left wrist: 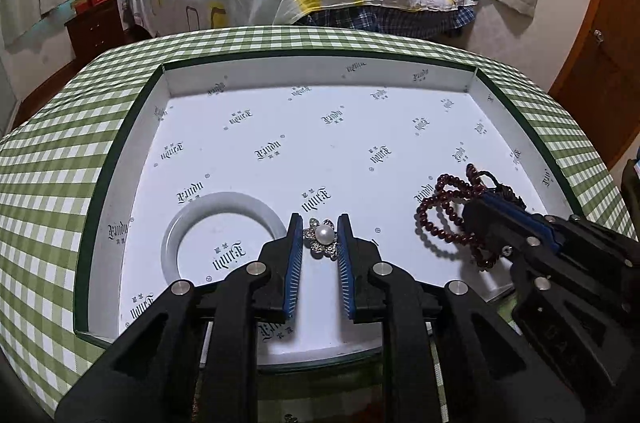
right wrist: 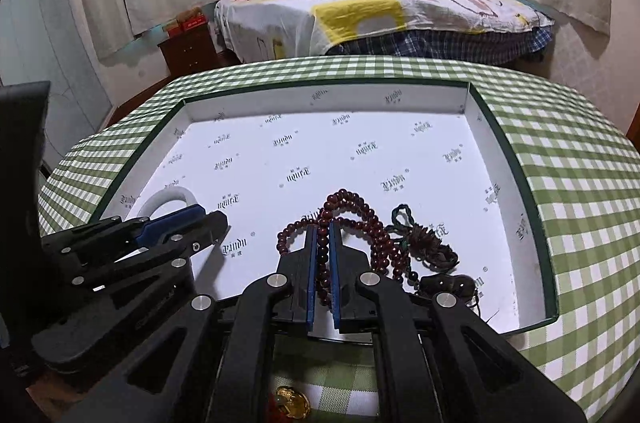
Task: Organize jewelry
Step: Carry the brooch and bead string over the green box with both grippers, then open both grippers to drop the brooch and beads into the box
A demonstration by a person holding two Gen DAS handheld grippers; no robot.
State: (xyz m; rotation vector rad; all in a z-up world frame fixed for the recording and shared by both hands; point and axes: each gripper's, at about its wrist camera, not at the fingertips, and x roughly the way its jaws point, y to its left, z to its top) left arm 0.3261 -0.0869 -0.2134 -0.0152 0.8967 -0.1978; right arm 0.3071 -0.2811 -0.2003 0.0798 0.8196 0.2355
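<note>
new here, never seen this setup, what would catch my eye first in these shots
A string of dark red beads, pinched between the pads of the right gripper, trails onto the floor of a shallow white box. Nearer the box's middle, a pearl flower brooch sits between the fingers of the left gripper, beside a white bangle.

The left gripper [left wrist: 319, 223] is a matte black plastic linkage with angular, hollow-cut arms joined by round silver pivot pins. Its two fingers [left wrist: 294, 255] carry blue ribbed pads with fine pale ridges. The right gripper [right wrist: 324, 235] is built alike: black arms, silver pins, small screws, blue-faced fingers [right wrist: 311, 275].
</note>
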